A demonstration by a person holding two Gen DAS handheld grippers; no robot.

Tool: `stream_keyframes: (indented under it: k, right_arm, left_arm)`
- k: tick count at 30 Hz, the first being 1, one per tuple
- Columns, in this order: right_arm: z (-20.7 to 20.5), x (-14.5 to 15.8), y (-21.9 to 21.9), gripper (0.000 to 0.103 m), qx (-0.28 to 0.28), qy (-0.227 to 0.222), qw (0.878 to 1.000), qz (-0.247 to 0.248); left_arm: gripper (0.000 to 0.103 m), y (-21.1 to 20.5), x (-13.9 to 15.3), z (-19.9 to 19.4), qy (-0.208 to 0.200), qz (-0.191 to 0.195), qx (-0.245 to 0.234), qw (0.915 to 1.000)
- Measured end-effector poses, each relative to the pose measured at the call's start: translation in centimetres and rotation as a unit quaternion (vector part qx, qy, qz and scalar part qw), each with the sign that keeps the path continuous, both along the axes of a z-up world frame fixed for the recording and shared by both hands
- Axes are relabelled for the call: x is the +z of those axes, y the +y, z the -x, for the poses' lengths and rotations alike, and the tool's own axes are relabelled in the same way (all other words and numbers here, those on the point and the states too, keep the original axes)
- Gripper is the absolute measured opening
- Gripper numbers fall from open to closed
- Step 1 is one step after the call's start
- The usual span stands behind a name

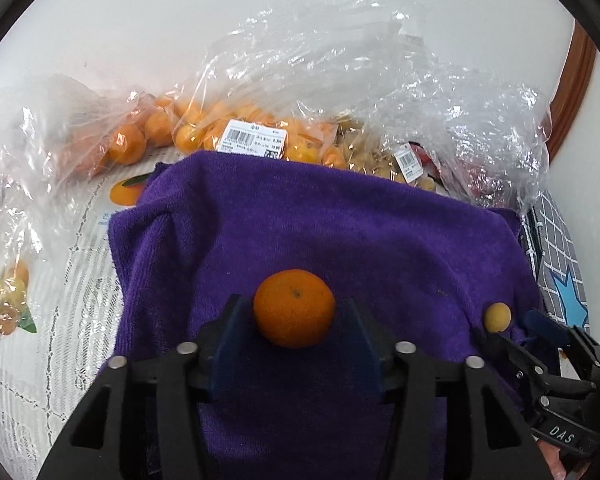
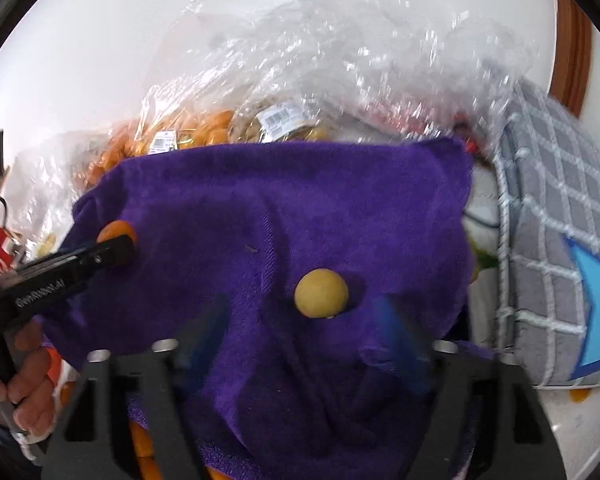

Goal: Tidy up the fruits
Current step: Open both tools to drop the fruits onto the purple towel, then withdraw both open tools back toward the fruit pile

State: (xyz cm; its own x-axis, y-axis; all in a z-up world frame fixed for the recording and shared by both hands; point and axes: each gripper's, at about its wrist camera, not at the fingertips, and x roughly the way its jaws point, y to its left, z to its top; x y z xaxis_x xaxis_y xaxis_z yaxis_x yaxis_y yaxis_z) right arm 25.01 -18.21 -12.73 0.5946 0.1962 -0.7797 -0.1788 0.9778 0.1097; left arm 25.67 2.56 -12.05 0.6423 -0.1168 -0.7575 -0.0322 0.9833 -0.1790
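An orange tangerine [image 1: 294, 308] lies on a purple towel [image 1: 300, 224]. My left gripper [image 1: 294, 320] is open, its blue pads on either side of the tangerine with gaps showing. A small yellow round fruit [image 2: 321, 293] lies on the same towel [image 2: 260, 208]; it also shows in the left wrist view [image 1: 497, 317]. My right gripper [image 2: 300, 312] is open, its blurred blue pads apart, the yellow fruit just ahead between them. In the right wrist view the left gripper [image 2: 112, 250] reaches the tangerine [image 2: 117, 232] from the left.
Clear plastic bags of tangerines [image 1: 204, 128] and pale small fruits [image 1: 364, 148] lie behind the towel against a white wall. A grey checked cushion with a blue star [image 2: 560, 248] stands at the right. A printed lace cloth [image 1: 60, 280] covers the table at the left.
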Motion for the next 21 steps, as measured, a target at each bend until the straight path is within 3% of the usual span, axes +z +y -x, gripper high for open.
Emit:
stream_keyframes:
  k: [4,11,13,17,21]
  right_arm:
    - [0.8,1.1,0.1,0.087,-0.002,-0.02,1.0,0.023]
    - [1.7,2.6,-1.0,0.09,-0.044,-0.026,0.999,0.001]
    - [1.9,2.7,-1.3,0.09,-0.028,-0.015,0.999,-0.016]
    - [3.5,3.2,-1.3,0.09,-0.019,-0.031,0.999,-0.003]
    - [6.2,4.2,-2.8,0.09,-0.041,-0.05,0.998,-0.021]
  left_arm:
    - [0.054,0.2,0.5,0.5,-0.006,0.001,0.005,1.0]
    - [0.054,0.6,2.5,2.6,-0.029,-0.009,0.025,0.9992]
    - [0.054,0.7,3.2,3.6,-0.047,-0.014,0.034,0.9982]
    - [0.054,1.7,3.8,6.3,-0.068,0.006,0.036,0.997]
    - [0.054,2.4,4.1,8.1,-0.069,0.021,0.031,0.9969]
